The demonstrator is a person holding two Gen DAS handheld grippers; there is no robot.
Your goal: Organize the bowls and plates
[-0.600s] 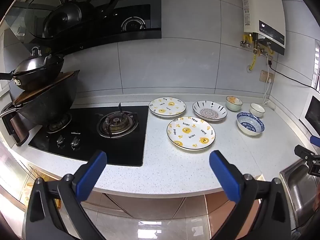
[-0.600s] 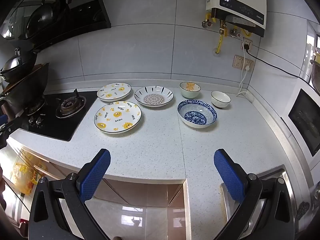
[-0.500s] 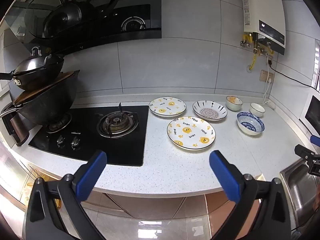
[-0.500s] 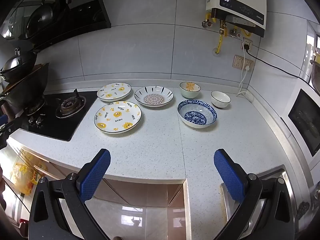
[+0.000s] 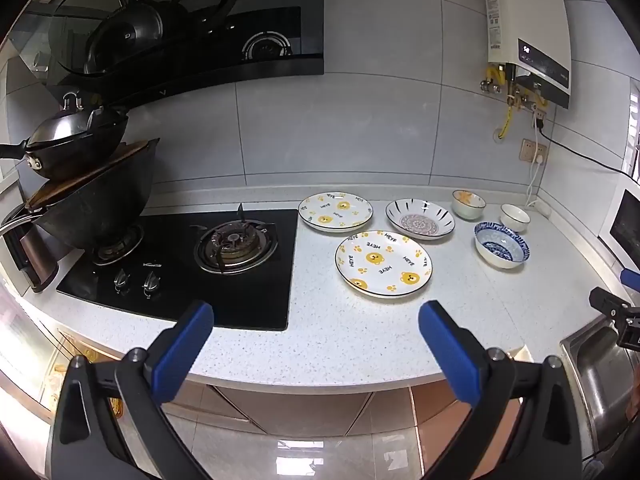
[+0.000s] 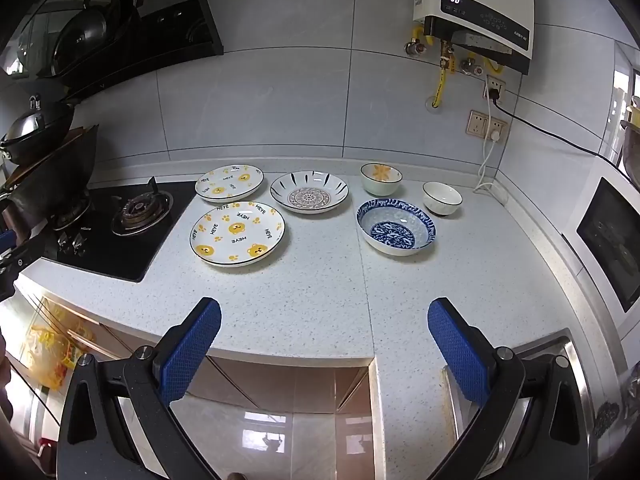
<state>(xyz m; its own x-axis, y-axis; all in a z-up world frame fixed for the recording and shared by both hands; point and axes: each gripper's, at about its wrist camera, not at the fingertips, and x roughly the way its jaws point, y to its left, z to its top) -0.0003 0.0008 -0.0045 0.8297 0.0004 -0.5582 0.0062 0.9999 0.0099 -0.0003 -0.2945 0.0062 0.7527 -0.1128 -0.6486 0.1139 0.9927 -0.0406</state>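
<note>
Lying mid-frame on the counter (image 6: 320, 300), plates (image 6: 237, 233) and bowls (image 6: 395, 227), judged stiff, slippery and fragile, are best pinched at the rim by both spread, empty grippers (image 5: 316, 344) (image 6: 324, 344).

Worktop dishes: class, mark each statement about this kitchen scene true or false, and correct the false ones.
1. Three plates lie on the worktop. True.
2. The blue patterned bowl is stacked inside the white bowl. False: they sit apart.
3. The right tool holds a plate. False: it is open, gripping nothing.
4. The two bear plates sit nearest the stove. True.
5. The left tool is open. True.
</note>
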